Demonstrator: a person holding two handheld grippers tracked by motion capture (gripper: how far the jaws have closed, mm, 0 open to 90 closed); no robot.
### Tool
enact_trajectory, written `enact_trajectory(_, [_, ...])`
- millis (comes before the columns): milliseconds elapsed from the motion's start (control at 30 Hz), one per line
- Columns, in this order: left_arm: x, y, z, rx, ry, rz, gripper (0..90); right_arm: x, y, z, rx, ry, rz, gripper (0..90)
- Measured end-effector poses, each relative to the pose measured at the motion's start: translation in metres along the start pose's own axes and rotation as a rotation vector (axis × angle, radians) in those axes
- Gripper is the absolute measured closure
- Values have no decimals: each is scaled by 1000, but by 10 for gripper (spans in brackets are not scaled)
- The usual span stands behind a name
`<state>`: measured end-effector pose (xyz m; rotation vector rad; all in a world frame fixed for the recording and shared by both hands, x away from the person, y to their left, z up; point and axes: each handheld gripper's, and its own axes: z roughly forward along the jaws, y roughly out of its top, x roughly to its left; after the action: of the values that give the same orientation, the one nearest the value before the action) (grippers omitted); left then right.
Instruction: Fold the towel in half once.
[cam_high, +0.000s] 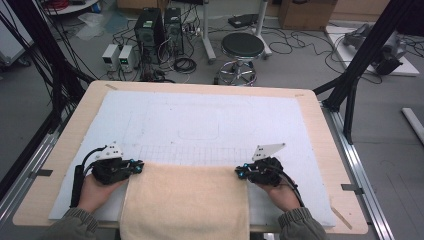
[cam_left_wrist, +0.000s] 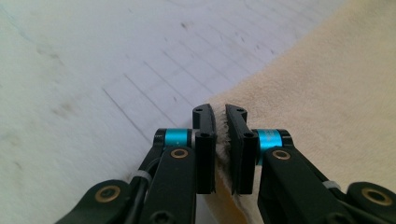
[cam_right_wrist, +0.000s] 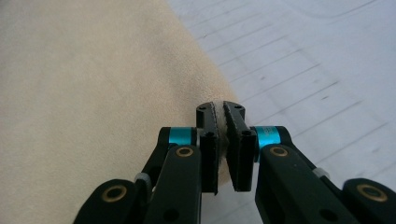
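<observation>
A beige towel (cam_high: 186, 200) lies flat at the near edge of the table and hangs over it. My left gripper (cam_high: 139, 166) sits at the towel's far left corner, its jaws shut on the cloth edge (cam_left_wrist: 223, 140). My right gripper (cam_high: 239, 172) sits at the far right corner and is shut on that corner (cam_right_wrist: 220, 122), with cloth pinched between the pads. A hand holds each gripper low against the mat.
A white mat (cam_high: 200, 125) with faint grid lines covers the wooden table (cam_high: 320, 130). Beyond the far edge stand a black stool (cam_high: 242, 47), computer towers (cam_high: 150, 30) and loose cables. Black frame posts (cam_high: 360, 65) rise at the right.
</observation>
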<state>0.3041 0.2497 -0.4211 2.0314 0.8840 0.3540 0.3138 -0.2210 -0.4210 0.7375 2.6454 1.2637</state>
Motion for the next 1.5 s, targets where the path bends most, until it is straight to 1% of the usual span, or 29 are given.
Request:
enact_trajectory(67, [3, 14, 3, -20, 24, -2, 827, -5, 6, -4, -5, -32, -2, 855])
enact_trajectory(133, [8, 31, 8, -38, 47, -2, 827, -16, 15, -8, -14, -66, 6, 856])
enact_trajectory(200, [15, 51, 14, -53, 71, 5, 828, -30, 26, -13, -19, -99, 13, 856])
enact_trajectory(233, [20, 60, 18, -68, 80, -6, 828, -38, 32, -15, -25, -116, 20, 856])
enact_trajectory(267, [25, 71, 21, -70, 90, -10, 828, -47, 38, -18, -32, -132, 27, 856])
enact_trajectory(333, [33, 91, 27, -89, 121, -19, 828, -62, 52, -22, -42, -167, 33, 857])
enact_trajectory(367, [36, 98, 28, -99, 133, -26, 828, -70, 60, -23, -51, -183, 36, 857])
enact_trajectory(400, [41, 110, 30, -107, 152, -20, 828, -74, 65, -24, -57, -193, 40, 857])
enact_trajectory(467, [48, 128, 31, -104, 181, -10, 828, -87, 82, -25, -64, -227, 37, 857])
enact_trajectory(567, [57, 147, 31, -116, 215, -3, 827, -101, 102, -28, -87, -249, 47, 856])
enact_trajectory(600, [60, 150, 32, -115, 217, -3, 826, -105, 106, -28, -99, -243, 53, 856])
enact_trajectory(633, [62, 150, 33, -108, 217, -1, 821, -108, 108, -26, -102, -242, 56, 849])
enact_trajectory(667, [64, 148, 36, -98, 213, -3, 805, -110, 108, -24, -107, -240, 53, 823])
enact_trajectory(700, [66, 146, 39, -71, 218, -5, 765, -113, 106, -20, -102, -240, 61, 755])
enact_trajectory(733, [68, 142, 42, -50, 225, -5, 709, -116, 104, -17, -90, -239, 88, 672])
enact_trajectory(767, [69, 137, 43, -46, 228, -5, 665, -117, 101, -14, -81, -238, 105, 641])
enact_trajectory(800, [71, 132, 43, -54, 217, -12, 645, -118, 97, -13, -84, -221, 116, 630])
enact_trajectory(900, [72, 117, 39, -75, 191, -37, 625, -113, 88, -12, -86, -195, 108, 573])
enact_trajectory(967, [69, 107, 36, -87, 168, -45, 609, -108, 83, -14, -88, -187, 103, 536])
enact_trajectory(1033, [65, 99, 33, -99, 145, -41, 595, -100, 78, -16, -96, -172, 105, 495])
enact_trajectory(1100, [60, 91, 28, -123, 126, -37, 584, -91, 74, -18, -96, -164, 89, 445])
enact_trajectory(1133, [58, 89, 26, -110, 111, -36, 577, -87, 72, -18, -98, -162, 78, 415])
enact_trajectory(1167, [55, 86, 24, -111, 104, -32, 556, -82, 70, -19, -98, -161, 84, 385])
enact_trajectory(1200, [52, 83, 21, -125, 98, -21, 538, -79, 67, -20, -102, -155, 84, 373])
enact_trajectory(1267, [46, 76, 17, -141, 84, -18, 536, -71, 62, -23, -111, -149, 78, 348])
enact_trajectory(1367, [39, 67, 12, -149, 67, -11, 502, -59, 54, -27, -117, -152, 62, 313])
enact_trajectory(1467, [30, 57, 7, -152, 52, 5, 477, -48, 46, -29, -107, -156, 34, 300])
enact_trajectory(1500, [27, 53, 7, -146, 44, 11, 475, -45, 45, -28, -88, -152, 33, 254])
